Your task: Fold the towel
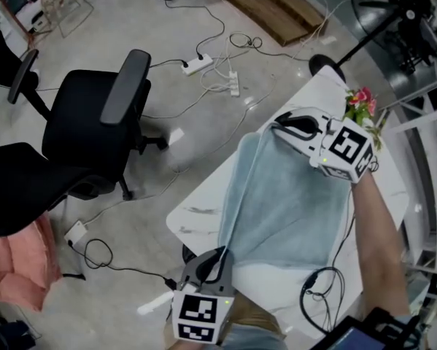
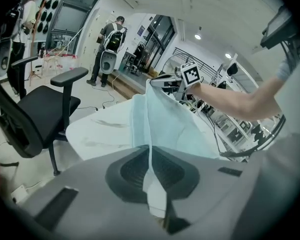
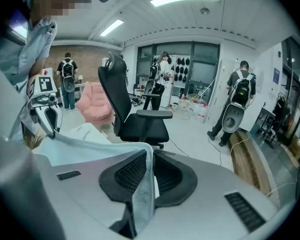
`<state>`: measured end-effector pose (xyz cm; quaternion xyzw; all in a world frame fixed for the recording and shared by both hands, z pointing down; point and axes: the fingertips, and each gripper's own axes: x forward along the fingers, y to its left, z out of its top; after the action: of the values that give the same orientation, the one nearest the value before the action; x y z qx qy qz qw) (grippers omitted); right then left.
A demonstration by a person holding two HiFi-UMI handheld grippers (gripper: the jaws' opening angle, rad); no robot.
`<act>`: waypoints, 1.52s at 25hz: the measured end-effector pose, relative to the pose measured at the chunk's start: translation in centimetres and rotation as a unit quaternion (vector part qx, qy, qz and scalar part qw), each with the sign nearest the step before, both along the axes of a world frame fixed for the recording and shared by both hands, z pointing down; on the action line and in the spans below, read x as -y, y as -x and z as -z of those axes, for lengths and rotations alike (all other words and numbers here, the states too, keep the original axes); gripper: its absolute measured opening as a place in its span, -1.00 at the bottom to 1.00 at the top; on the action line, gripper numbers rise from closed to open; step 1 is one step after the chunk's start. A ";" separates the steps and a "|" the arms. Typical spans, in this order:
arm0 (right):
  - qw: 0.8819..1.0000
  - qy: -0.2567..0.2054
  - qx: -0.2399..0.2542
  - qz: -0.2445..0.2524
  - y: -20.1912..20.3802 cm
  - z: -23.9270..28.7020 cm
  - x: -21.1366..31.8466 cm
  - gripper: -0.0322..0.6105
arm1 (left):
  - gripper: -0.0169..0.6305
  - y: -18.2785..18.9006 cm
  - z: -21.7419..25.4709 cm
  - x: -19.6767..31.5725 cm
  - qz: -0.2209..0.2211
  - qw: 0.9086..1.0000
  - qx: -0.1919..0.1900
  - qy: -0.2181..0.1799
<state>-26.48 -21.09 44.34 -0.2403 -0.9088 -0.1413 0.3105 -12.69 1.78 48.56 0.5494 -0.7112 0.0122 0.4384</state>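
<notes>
A pale blue towel (image 1: pixel 287 210) lies spread over a small white table (image 1: pixel 196 214). My left gripper (image 1: pixel 219 257) is at the near end of the table, shut on the towel's near left corner; in the left gripper view the towel (image 2: pixel 155 129) runs down into the closed jaws. At the table's far end my right gripper (image 1: pixel 282 126) is shut on the far left corner, and in the right gripper view the towel (image 3: pixel 142 194) is pinched between the jaws. The towel's left edge is lifted and stretched between the two grippers.
Two black office chairs (image 1: pixel 94 122) stand on the floor left of the table. Power strips and cables (image 1: pixel 211 68) lie on the floor beyond it. A flower bunch (image 1: pixel 360 104) sits at the table's far corner and a black cable (image 1: pixel 320 283) at the near right. People stand in the room (image 3: pixel 237 101).
</notes>
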 end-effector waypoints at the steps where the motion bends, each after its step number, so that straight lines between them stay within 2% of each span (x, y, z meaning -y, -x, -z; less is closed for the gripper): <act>1: 1.000 -0.002 0.000 0.003 0.5 -0.2 -0.4 -0.71 | -0.89 0.1 0.0 -0.3 0.003 1.000 0.000 0.001; 6: 0.999 -0.016 -0.032 0.000 2.6 -4.5 -1.1 -0.68 | -0.89 1.0 -1.6 -1.7 0.023 0.999 -0.008 0.025; 11: 0.998 -0.009 -0.052 -0.040 4.2 -7.6 -1.3 -0.61 | -0.88 2.3 -3.1 -2.1 0.031 0.999 -0.009 0.043; 12: 0.997 -0.002 -0.055 -0.048 4.3 -7.2 -1.4 -0.43 | -0.88 2.3 -3.3 -2.0 0.028 0.999 -0.008 0.043; 13: 0.997 0.015 -0.056 -0.055 4.4 -6.2 -1.5 -0.17 | -0.87 2.3 -3.3 -2.0 0.024 0.999 -0.008 0.043; 14: 0.996 0.039 -0.051 -0.063 4.3 -4.7 -1.7 -0.08 | -0.84 2.2 -3.3 -2.0 0.019 0.999 -0.010 0.041; 18: 0.988 0.109 0.016 -0.107 2.6 3.3 -1.4 -0.09 | -0.39 2.1 -2.4 -2.1 0.008 0.999 -0.048 0.017; 20: 0.985 0.104 0.041 -0.135 0.1 5.8 -1.2 -0.16 | -0.28 2.7 -1.2 -2.5 0.016 0.999 -0.048 -0.002; 22: 0.983 0.067 0.043 -0.165 -3.8 6.2 -1.0 -0.29 | -0.29 3.7 0.3 -3.3 0.035 0.999 -0.019 -0.017; 24: 0.979 0.036 0.029 -0.201 -8.7 5.4 -1.3 -0.41 | -0.52 4.6 2.1 -3.8 0.051 0.998 0.023 -0.029; 25: 0.975 0.027 0.019 -0.221 -11.3 4.7 -1.6 -0.47 | -0.74 4.8 2.8 -3.6 0.048 0.997 0.040 -0.035; 26: 0.970 0.022 0.011 -0.241 -13.9 4.1 -2.0 -0.58 | -0.90 4.5 3.2 -2.9 0.034 0.997 0.053 -0.038; 28: 0.961 0.016 -0.007 -0.275 -18.9 2.5 -3.5 -0.75 | -0.91 3.0 3.0 -1.0 -0.018 0.996 0.076 -0.034; 31: 0.951 0.016 -0.053 -0.305 -24.9 -0.8 -7.0 -0.79 | -0.92 0.1 1.2 1.6 -0.102 0.989 0.109 -0.017; 35: 0.942 0.009 -0.075 -0.327 -28.2 -5.0 -9.4 -0.81 | -0.92 -2.2 -1.8 2.8 -0.163 0.980 0.108 0.042; 38: 0.940 -0.021 -0.114 -0.321 -30.1 -7.7 -9.8 -0.82 | -0.92 -3.1 -3.7 2.3 -0.193 0.970 0.111 0.096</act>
<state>3.67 -11.32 52.03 0.0566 -0.8931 -0.0250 0.4455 -9.58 -0.52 52.26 0.6272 -0.6313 0.2257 0.3964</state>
